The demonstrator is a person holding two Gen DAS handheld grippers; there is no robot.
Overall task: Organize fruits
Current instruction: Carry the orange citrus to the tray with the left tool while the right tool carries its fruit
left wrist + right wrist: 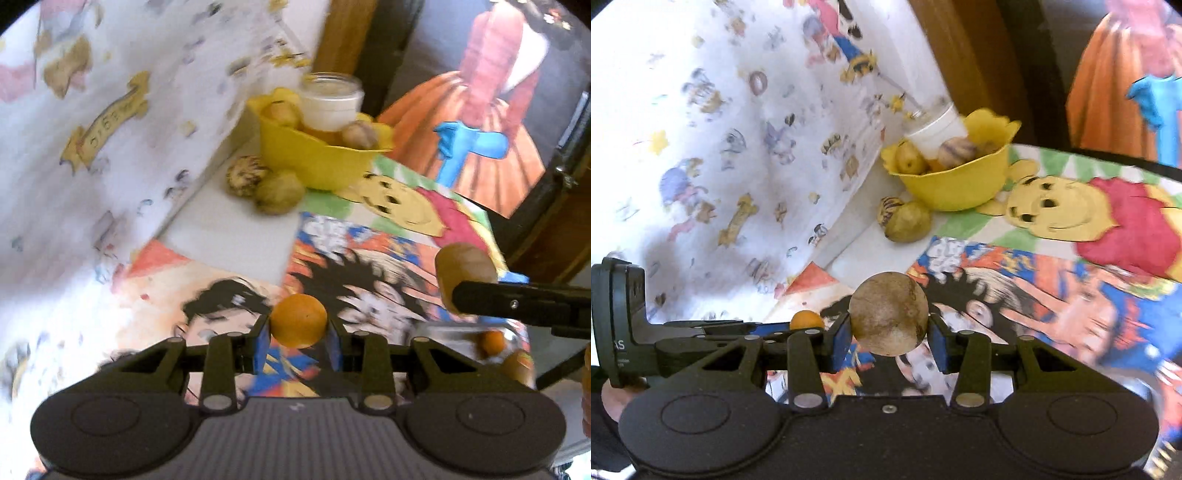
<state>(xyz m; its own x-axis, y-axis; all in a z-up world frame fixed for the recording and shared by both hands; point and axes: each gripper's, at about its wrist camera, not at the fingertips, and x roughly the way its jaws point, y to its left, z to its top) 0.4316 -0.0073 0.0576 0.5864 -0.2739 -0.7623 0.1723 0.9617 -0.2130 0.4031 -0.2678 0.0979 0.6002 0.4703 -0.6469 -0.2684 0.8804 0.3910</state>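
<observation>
My left gripper (298, 334) is shut on a small orange fruit (298, 320), held above the cartoon-print tablecloth; it also shows in the right wrist view (807, 319). My right gripper (888, 338) is shut on a round brown mottled fruit (888, 312), seen at the right of the left wrist view (466, 275). A yellow bowl (317, 157) (955, 182) at the back holds several fruits and a white jar (330, 99). Two fruits lie on the table beside the bowl: a striped one (245, 175) (888, 212) and a greenish one (280, 192) (909, 221).
A cartoon-print cloth (92, 129) hangs as a wall on the left. A clear container (491, 341) with orange fruit sits at the table's right edge. A wooden post (343, 33) and an orange-and-pink picture (487, 92) stand behind the table.
</observation>
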